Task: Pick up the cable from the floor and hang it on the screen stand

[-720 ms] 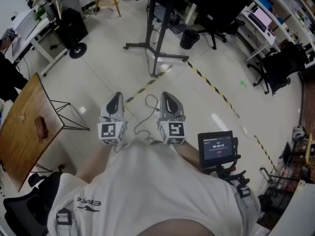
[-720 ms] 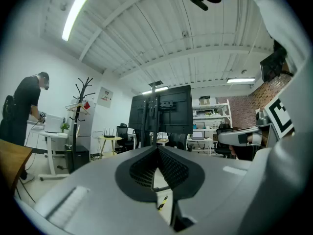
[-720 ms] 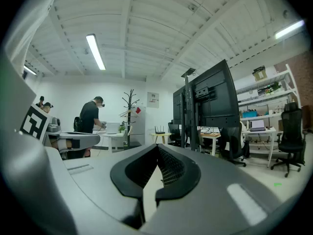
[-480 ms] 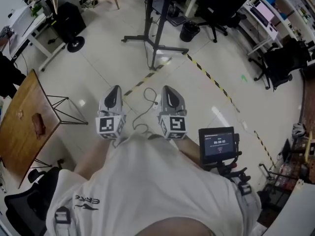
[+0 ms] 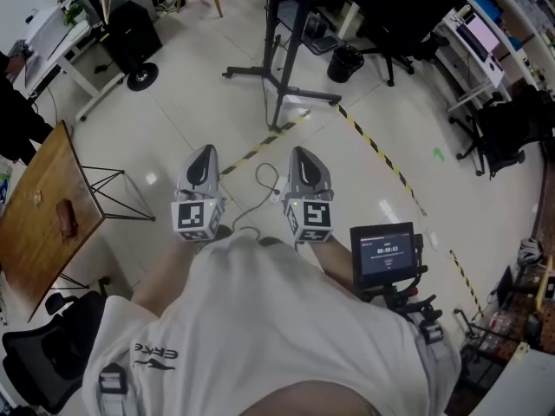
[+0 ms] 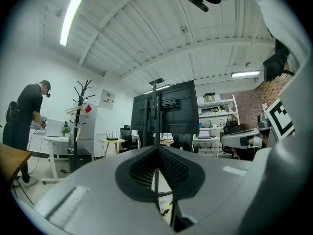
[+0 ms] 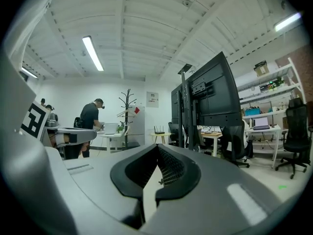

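A thin grey cable point(image 5: 257, 199) lies in loose curls on the pale tiled floor, seen in the head view between my two grippers. The left gripper point(image 5: 202, 168) is held level at chest height, jaws shut with nothing in them. Beside it the right gripper point(image 5: 305, 165) is also shut and empty. The screen stand point(image 5: 279, 76) rises from a wheeled black base straight ahead, beyond the cable. In the left gripper view the stand with its dark screen point(image 6: 165, 108) stands dead ahead; in the right gripper view the screen point(image 7: 203, 97) is to the right of centre.
A wooden table point(image 5: 39, 217) stands at my left, with a black office chair point(image 5: 48, 354) near it. Yellow-black tape point(image 5: 382, 155) runs across the floor. A small monitor on a rig point(image 5: 386, 253) sits at my right. Desks, chairs and a bin point(image 5: 345, 62) fill the back. A person point(image 7: 90, 119) stands at a far desk.
Both grippers stay side by side and shut. The head view has shifted slightly, so the stand base and floor sit a little lower in the picture than before.
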{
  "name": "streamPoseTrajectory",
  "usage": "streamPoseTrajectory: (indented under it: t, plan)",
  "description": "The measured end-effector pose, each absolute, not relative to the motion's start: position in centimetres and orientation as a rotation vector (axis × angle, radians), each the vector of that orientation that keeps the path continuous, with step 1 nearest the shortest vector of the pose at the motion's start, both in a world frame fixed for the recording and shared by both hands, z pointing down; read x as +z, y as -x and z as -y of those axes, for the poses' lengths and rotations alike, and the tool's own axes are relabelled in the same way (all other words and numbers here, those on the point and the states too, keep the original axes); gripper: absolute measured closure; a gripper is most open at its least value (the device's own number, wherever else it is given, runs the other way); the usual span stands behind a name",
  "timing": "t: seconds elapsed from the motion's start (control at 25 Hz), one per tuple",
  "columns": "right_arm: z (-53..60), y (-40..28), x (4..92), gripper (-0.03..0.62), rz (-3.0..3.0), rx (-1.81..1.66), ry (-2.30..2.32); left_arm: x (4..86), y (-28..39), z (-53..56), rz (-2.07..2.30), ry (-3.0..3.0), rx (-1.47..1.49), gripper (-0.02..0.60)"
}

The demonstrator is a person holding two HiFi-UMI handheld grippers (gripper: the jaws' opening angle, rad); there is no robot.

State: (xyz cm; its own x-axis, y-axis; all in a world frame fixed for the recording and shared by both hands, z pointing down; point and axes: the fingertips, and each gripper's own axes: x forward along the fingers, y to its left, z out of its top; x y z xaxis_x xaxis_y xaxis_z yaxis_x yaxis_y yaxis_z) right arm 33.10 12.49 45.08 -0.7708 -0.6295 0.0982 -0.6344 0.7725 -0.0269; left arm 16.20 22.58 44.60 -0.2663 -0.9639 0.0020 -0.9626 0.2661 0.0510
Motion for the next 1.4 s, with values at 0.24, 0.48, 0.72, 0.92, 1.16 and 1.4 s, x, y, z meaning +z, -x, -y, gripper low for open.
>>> streamPoseTrajectory:
  t: [0.24,0.48,0.72,0.92,1.16,1.4]
  plan:
    - [-9.9,-30.1,45.0,0.58,2.891,0.069,-1.024,44.6,-12.9,-19.7,2.494,-1.887,-0.04,0.578]
    - [-5.8,-24.2,45.7,0.58,2.862,0.023,-1.083,45.4,-6.4,-14.6,2.446,-1.959,-0.08,0.578]
    - [-1.1,-16.3,44.5,0.58,2.817,0.005,-1.173,44.5,2.0,-9.1,2.385,-2.021,-0.101,0.578]
    - [2.3,-9.4,43.6,0.58,2.78,-0.004,-1.23,44.1,9.0,-5.2,2.332,-2.073,-0.097,0.578]
    - [4.7,-5.2,43.4,0.58,2.754,-0.037,-1.259,44.1,14.1,-2.9,2.341,-2.081,-0.13,0.578]
    - [7.0,-3.3,43.3,0.58,2.744,-0.035,-1.294,44.5,16.5,-0.9,2.338,-2.056,-0.142,0.578]
